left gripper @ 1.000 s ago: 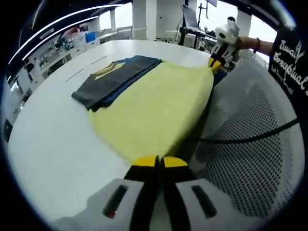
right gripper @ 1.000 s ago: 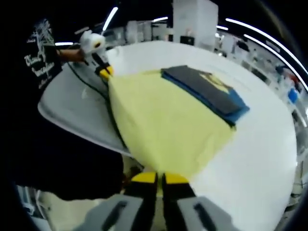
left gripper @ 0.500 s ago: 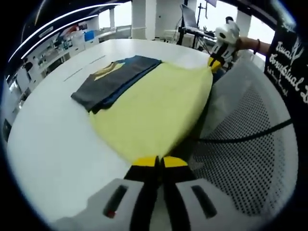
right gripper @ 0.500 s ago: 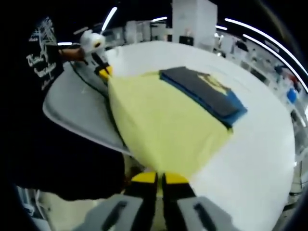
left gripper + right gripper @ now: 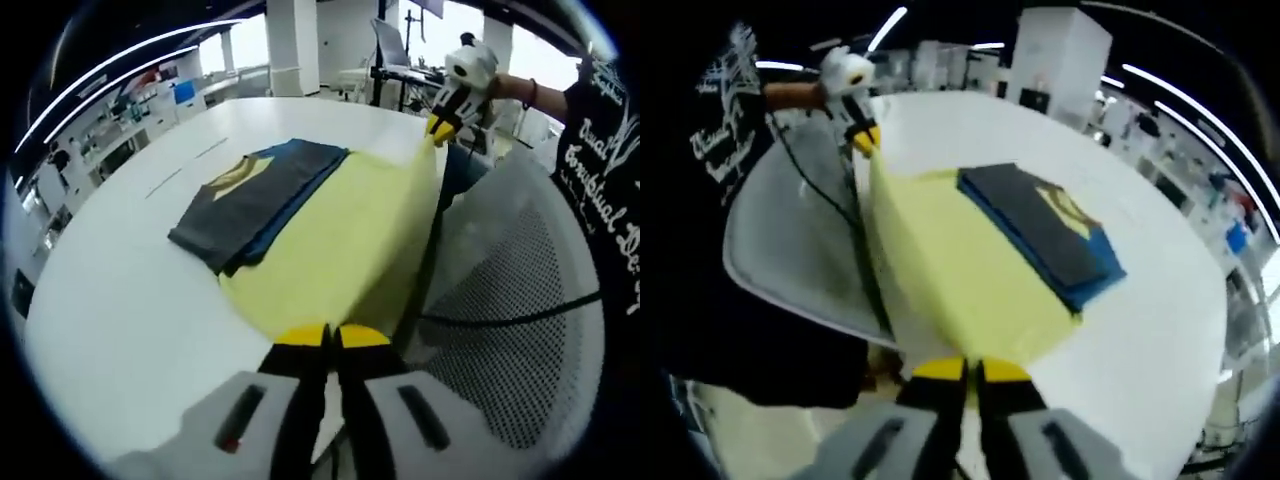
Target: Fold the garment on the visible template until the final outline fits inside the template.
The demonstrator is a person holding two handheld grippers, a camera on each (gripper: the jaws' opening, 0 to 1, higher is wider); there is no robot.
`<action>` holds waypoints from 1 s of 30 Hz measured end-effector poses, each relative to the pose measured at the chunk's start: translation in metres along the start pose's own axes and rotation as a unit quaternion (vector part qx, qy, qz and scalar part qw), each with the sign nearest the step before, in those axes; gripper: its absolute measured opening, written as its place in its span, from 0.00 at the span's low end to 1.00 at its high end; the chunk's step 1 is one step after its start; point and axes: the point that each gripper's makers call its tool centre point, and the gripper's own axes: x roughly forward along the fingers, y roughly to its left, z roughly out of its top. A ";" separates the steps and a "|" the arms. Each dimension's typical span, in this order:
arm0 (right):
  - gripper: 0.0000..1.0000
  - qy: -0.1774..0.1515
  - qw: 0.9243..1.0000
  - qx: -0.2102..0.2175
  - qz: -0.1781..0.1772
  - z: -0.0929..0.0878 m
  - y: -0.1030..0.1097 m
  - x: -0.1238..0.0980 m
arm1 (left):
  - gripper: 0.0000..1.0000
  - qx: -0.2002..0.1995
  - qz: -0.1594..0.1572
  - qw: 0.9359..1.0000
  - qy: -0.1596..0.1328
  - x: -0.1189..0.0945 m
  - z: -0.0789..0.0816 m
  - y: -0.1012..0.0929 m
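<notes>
A pale yellow garment [image 5: 330, 250] [image 5: 950, 275] is stretched between the two grippers above the near edge of the white table. My left gripper [image 5: 330, 335] is shut on one near corner; it shows far off in the right gripper view [image 5: 862, 138]. My right gripper [image 5: 970, 368] is shut on the other corner and appears at the top right of the left gripper view [image 5: 440, 128]. A folded stack of dark grey and blue garments [image 5: 258, 195] [image 5: 1040, 235] with a yellow print lies on the garment's far part.
The round white table [image 5: 110, 290] [image 5: 1160, 340] spreads beyond the clothes. A grey perforated mesh chair [image 5: 510, 300] [image 5: 790, 250] with a black cable stands beside the table edge. A person in a black printed shirt [image 5: 610, 160] [image 5: 710, 150] is close by.
Both grippers have lifted and drawn the yellow garment's near edge up and toward the person, so it looks narrower and steeper. The dark stack rides on it.
</notes>
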 end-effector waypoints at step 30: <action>0.00 -0.035 0.990 -0.047 -0.131 0.073 -0.122 0.004 | 0.00 0.076 0.085 0.992 -0.052 0.011 0.097 0.109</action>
